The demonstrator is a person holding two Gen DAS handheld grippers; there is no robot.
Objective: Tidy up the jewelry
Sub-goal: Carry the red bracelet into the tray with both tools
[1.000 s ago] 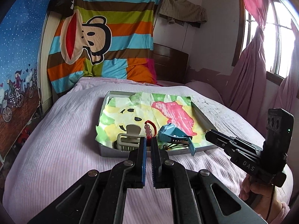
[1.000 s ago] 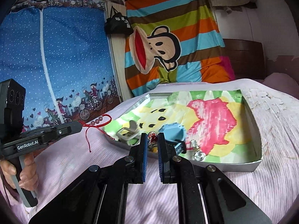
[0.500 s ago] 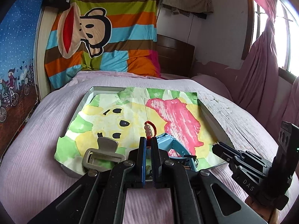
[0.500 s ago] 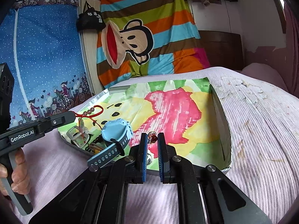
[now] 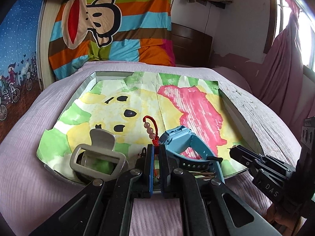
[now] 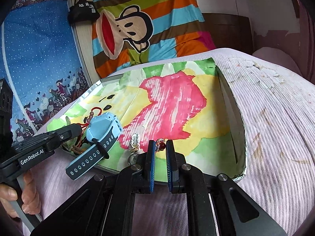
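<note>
I hold the red cord bracelet with pink beads (image 5: 150, 129) clenched in my left gripper (image 5: 156, 153) over the foil tray (image 5: 239, 108) (near the blue watch (image 5: 183, 141)), while my right gripper (image 6: 160, 147) fingers, slightly apart, frame a small red-stone ring (image 6: 160, 144), which I judge needs careful closing next.

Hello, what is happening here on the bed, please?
A person is sorting jewelry in a paper-lined tray on the bed, with tongs in each hand. The left tongs grip a red beaded cord bracelet beside a blue watch. The right tongs are slightly open around a small red ornament, at the tray's near edge.
</note>
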